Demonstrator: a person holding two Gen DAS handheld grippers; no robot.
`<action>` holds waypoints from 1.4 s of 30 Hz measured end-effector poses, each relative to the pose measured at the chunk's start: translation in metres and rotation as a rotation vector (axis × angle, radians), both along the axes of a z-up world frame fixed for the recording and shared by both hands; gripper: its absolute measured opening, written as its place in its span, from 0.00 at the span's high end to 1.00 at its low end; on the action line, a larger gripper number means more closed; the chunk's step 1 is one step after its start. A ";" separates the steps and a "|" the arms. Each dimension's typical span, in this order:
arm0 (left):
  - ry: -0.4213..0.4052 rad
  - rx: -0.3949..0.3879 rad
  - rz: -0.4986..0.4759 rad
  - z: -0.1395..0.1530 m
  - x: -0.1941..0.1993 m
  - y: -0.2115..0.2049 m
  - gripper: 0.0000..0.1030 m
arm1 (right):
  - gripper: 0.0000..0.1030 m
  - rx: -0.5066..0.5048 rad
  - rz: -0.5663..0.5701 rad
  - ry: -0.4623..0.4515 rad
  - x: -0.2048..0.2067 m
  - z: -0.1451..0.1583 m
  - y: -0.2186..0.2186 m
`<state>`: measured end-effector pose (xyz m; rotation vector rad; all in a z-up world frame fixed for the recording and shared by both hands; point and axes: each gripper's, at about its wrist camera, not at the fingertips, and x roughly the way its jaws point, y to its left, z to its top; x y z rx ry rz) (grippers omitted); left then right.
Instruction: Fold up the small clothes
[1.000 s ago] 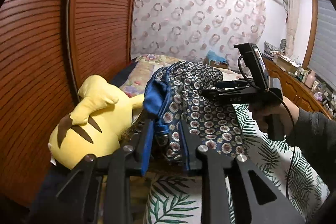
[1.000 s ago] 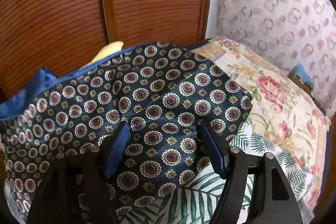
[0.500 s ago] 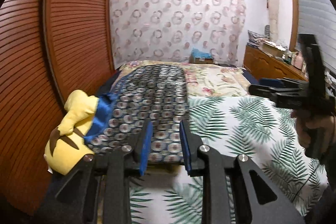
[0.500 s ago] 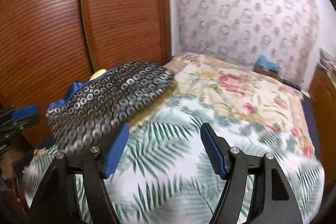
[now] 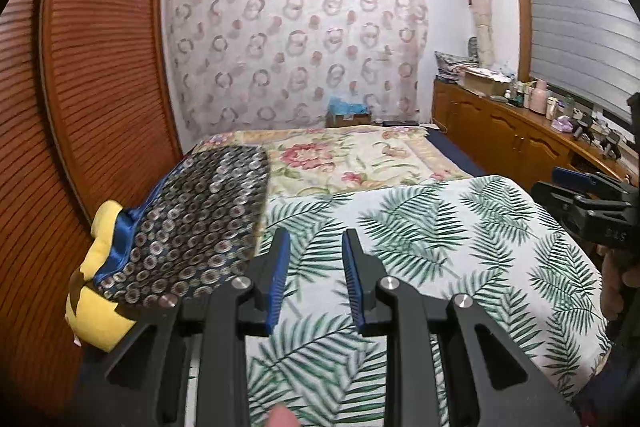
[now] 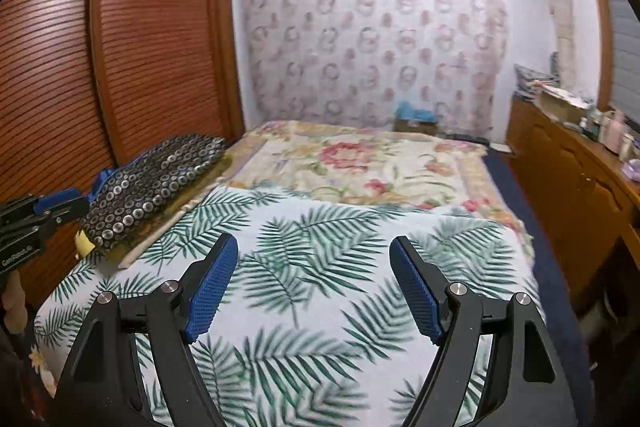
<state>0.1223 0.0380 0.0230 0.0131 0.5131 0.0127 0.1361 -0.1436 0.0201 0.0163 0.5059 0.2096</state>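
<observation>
Cloth [image 5: 200, 223], dark and medallion-printed with a blue lining, lies at the bed's left edge, draped over a yellow plush toy [image 5: 94, 291], its long axis running away toward the floral blanket [image 5: 360, 163]. Left gripper [image 5: 314, 279], jaws narrowly apart and empty, is nearer; right gripper [image 6: 314, 287] is opening, empty, over the leaf-print sheet [image 6: 340, 227].

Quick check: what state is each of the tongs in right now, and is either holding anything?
Left tongs: narrow gap, empty; garment lies beside them.
Right tongs: opening wide, nothing between them.
</observation>
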 end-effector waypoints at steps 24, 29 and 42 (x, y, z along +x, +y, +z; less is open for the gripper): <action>-0.028 -0.024 -0.023 0.016 -0.008 -0.036 0.76 | 0.22 0.046 -0.117 -0.084 -0.058 0.020 -0.036; -0.028 -0.027 -0.019 0.015 -0.009 -0.035 0.76 | 0.22 0.045 -0.119 -0.084 -0.056 0.019 -0.036; -0.036 -0.021 -0.018 0.017 -0.011 -0.034 0.75 | 0.22 0.045 -0.124 -0.085 -0.056 0.018 -0.039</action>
